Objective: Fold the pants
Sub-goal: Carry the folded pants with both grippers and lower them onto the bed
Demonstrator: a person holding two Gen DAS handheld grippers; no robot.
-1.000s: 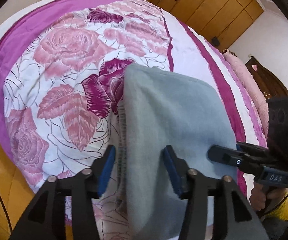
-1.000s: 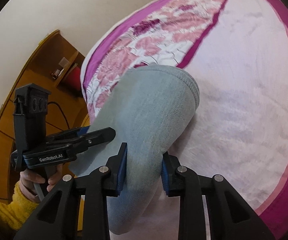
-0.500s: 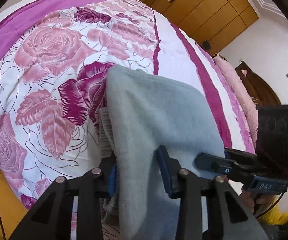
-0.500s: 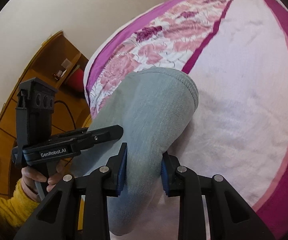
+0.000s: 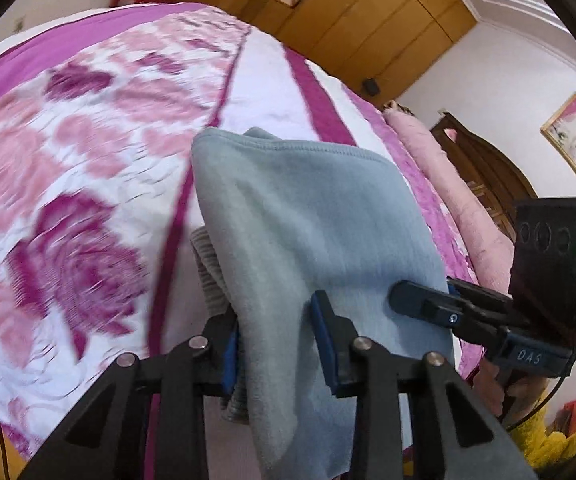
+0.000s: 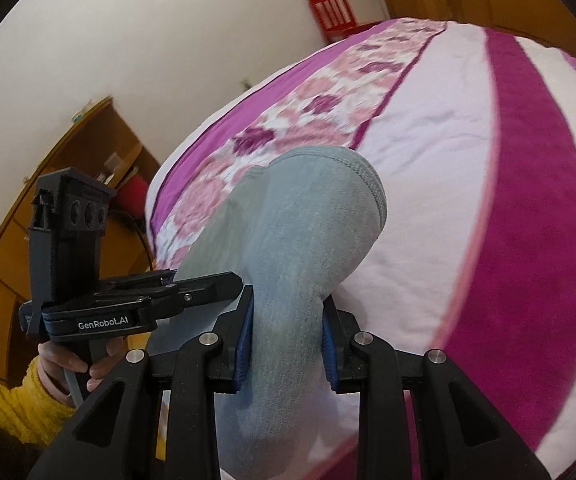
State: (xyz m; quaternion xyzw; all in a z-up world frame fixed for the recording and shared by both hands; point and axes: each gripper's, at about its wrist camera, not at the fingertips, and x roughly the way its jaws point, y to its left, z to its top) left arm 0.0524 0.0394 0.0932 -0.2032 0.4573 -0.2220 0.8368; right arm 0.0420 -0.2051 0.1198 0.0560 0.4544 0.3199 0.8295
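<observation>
The folded grey-blue pants [image 5: 311, 248] hang between both grippers, lifted above the bed. My left gripper [image 5: 276, 340] is shut on the near edge of the pants, with the ribbed waistband [image 5: 208, 280] bunched at its left finger. My right gripper [image 6: 286, 336] is shut on the same folded pants [image 6: 299, 248], whose rounded far fold points away over the bed. Each gripper shows in the other's view: the right one [image 5: 419, 304] at the pants' right edge, the left one [image 6: 208, 292] at their left edge.
The bed [image 5: 68, 168] has a pink and purple rose-print cover with white and magenta stripes [image 6: 527, 200]. Wooden wardrobes [image 5: 367, 20] stand beyond it, a red chair [image 6: 331, 12] by the wall, pink pillows [image 5: 447, 184] at right.
The left gripper closed on the pants' edge. Both grippers lifted and carried the pants further across the bed toward the white and magenta stripes.
</observation>
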